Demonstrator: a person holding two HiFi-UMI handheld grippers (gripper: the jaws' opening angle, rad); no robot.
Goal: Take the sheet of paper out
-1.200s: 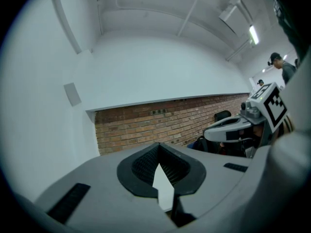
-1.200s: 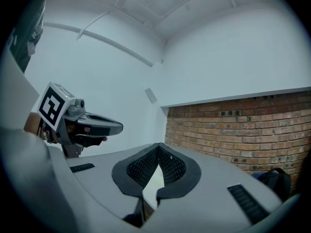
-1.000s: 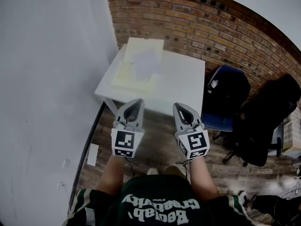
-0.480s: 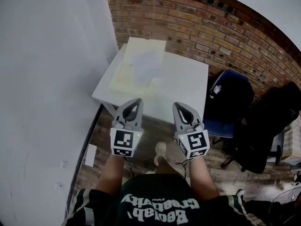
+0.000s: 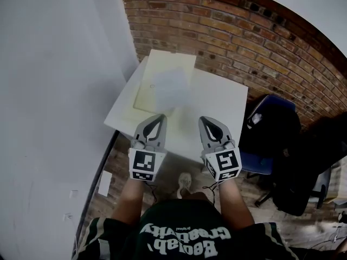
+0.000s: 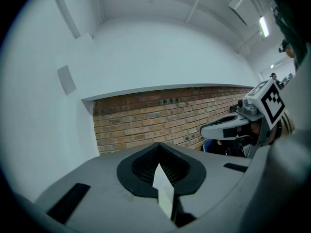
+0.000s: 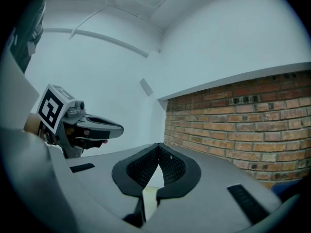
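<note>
Approach | left tool [image 5: 158, 116], right tool [image 5: 206, 119] clenched, empty | sheet of paper [image 5: 171, 88] at 12 o'clock | opening required next

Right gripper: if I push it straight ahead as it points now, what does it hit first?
Probably the brick wall: the right gripper points level and seems to ride above the white table, so it should pass over it. Height over the tabletop is unclear.

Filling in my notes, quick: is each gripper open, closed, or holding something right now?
Left gripper: closed, holding nothing.
Right gripper: closed, holding nothing.
</note>
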